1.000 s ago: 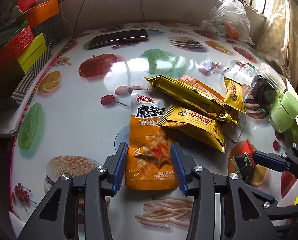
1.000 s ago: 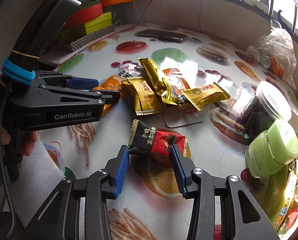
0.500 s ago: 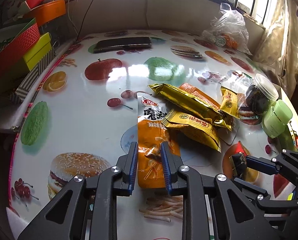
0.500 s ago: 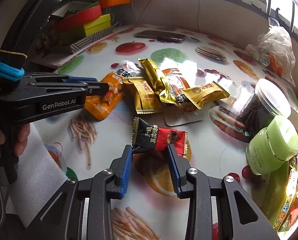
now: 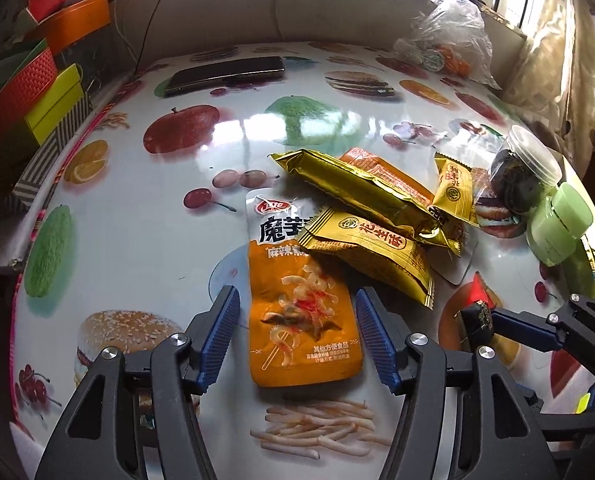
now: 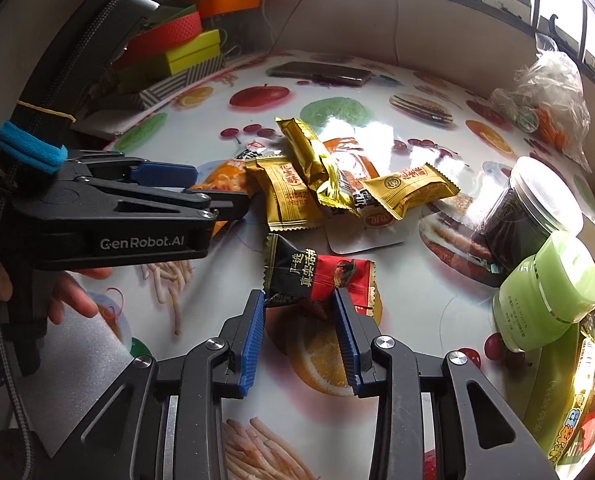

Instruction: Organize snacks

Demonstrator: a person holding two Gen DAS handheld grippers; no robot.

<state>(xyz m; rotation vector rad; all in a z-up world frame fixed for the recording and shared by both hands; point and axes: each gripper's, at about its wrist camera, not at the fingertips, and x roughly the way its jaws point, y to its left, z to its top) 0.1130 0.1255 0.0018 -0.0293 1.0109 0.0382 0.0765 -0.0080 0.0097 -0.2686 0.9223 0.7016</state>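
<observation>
On your left, the left gripper (image 5: 297, 334) hangs low over the fruit-printed table (image 5: 145, 216) with its jaws apart, and the orange konjac packet (image 5: 297, 300) lies flat between the two blue pads, a gap showing on each side, so nothing is clamped there. The relation that matters for this hand is the packet's long axis: it runs near to far, straight along the fingers, with the near end between the pads and the far white end tucked under the nearest gold peanut-crisp packet (image 5: 371, 250) of the pile. Judging by that, closing would catch it across its narrow width, but its far end may drag the gold packets as it comes out. Moving right, the pile of gold wrappers (image 6: 317, 176) sits just beyond both tools, touching and overlapping. Your right gripper (image 6: 299, 330) sits nearer you and to the right of the pile, pointed away from you, with its jaws closed in on the black-and-red snack packet (image 6: 317, 276); both pads touch it, so you hold it pinched. That packet lies crosswise, its long axis running left to right. Farther right stand the dark clear-lidded jar (image 6: 525, 216) and the green jar (image 6: 549, 296), touching each other, well clear of both hands.
</observation>
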